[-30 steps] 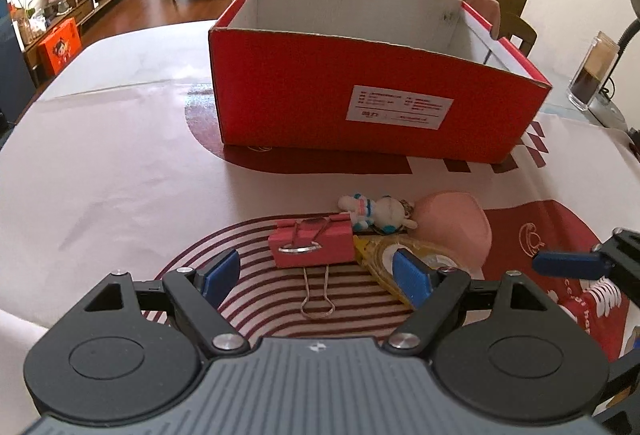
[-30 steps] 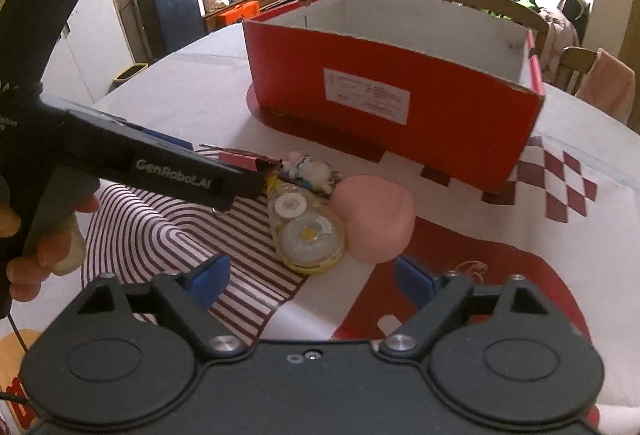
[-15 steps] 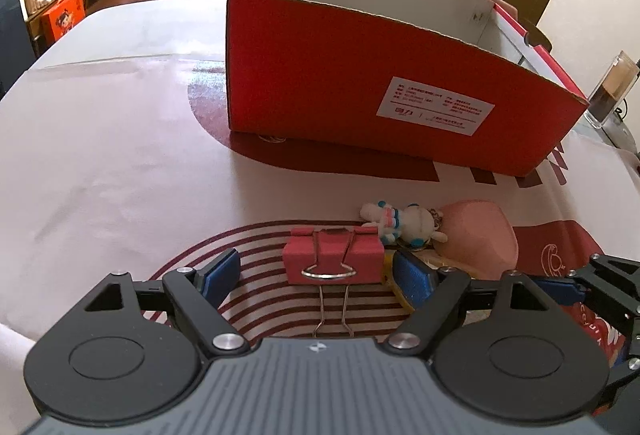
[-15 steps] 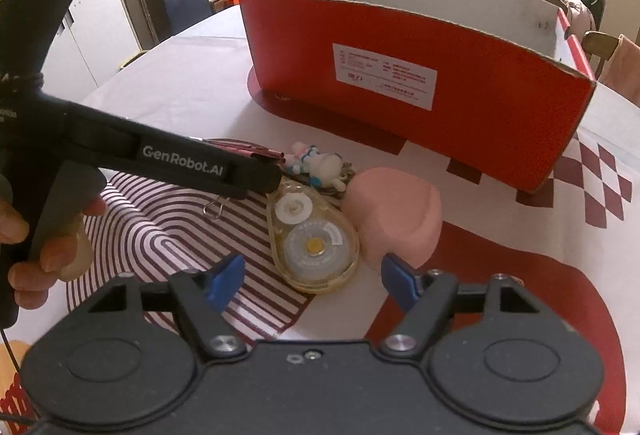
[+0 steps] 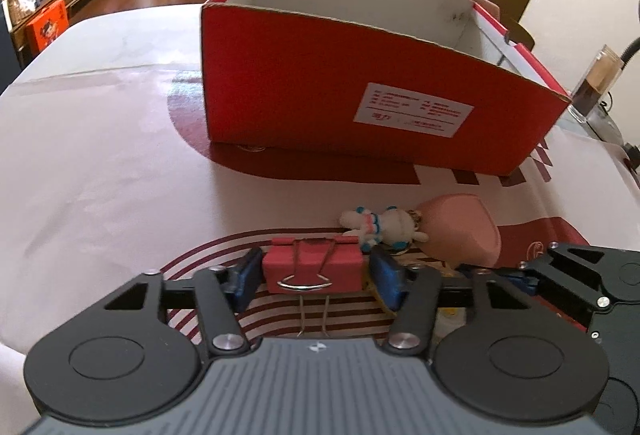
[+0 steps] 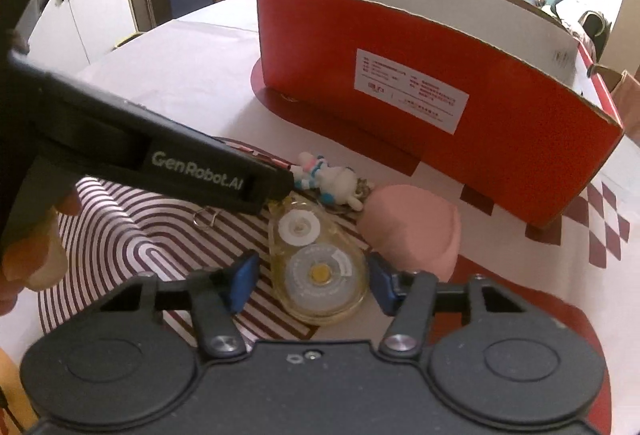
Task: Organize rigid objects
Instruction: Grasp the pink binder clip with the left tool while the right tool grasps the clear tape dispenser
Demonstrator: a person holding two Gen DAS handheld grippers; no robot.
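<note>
A pink binder clip (image 5: 312, 269) lies on the striped cloth between the blue pads of my left gripper (image 5: 316, 271). Its jaws are closing, with the left pad at the clip's side and a thin gap on the right. In the right wrist view a clear yellow tape dispenser (image 6: 320, 267) lies between the closing jaws of my right gripper (image 6: 312, 275), with narrow gaps on both sides. A small white plush keychain (image 5: 384, 227) (image 6: 332, 179) and a pink rounded object (image 5: 460, 231) (image 6: 412, 227) lie just beyond. The open red box (image 5: 320, 95) (image 6: 320, 47) stands behind them.
The left gripper's black body (image 6: 180, 163) crosses the right wrist view, held by a hand (image 6: 36, 263) at the left edge. A glass bottle (image 5: 596, 83) stands right of the box. Chairs and living-room furniture lie beyond the table.
Both grippers have narrowed their jaws, the left around the binder clip and the right around the tape dispenser. The right gripper has come closer to the dispenser and slightly lower.
</note>
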